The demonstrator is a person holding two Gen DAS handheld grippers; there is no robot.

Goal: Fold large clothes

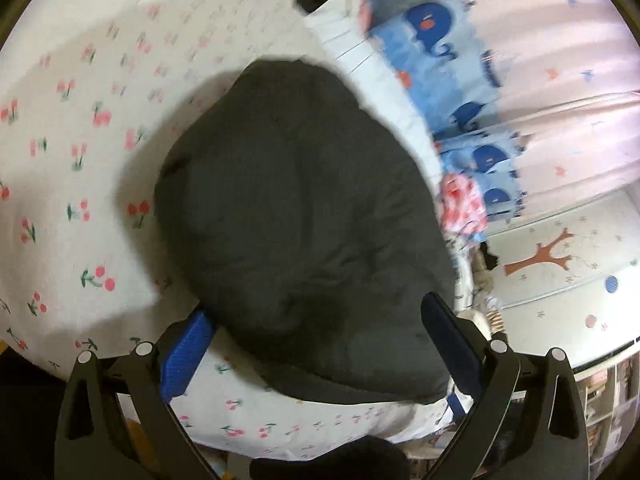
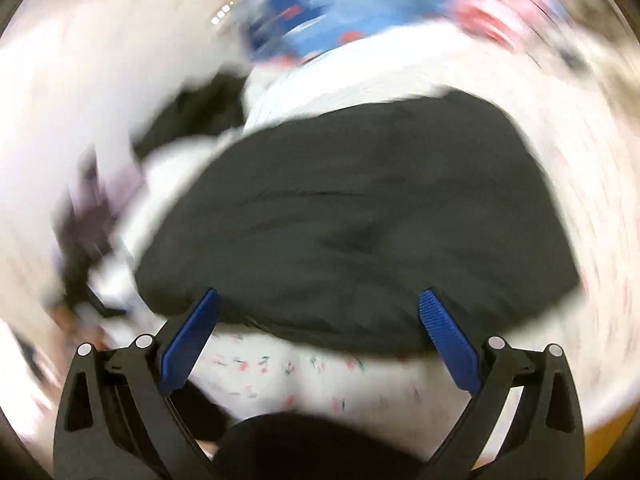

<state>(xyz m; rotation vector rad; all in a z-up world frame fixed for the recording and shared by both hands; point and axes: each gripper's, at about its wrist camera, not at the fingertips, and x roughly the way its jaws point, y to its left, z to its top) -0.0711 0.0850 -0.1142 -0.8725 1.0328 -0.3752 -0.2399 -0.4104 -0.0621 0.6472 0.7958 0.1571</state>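
On the cherry-print sheet (image 1: 80, 128) lies a folded black garment (image 1: 296, 216); both claws (image 1: 320, 336) (image 2: 318, 320) spread; only the left view is sharp.

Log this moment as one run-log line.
garment: dark garment bunched on cherry-print sheet | left tool: open, empty | right tool: open, empty | right view: motion-blurred

The dark folded garment (image 1: 296, 232) bulks up in the middle of the cherry-print sheet (image 1: 72, 152), which lies bare and open on its far side from the whale-print blanket (image 1: 440, 52). That blanket and the pink curtain (image 1: 560, 80) crowd close along the garment's other edge.
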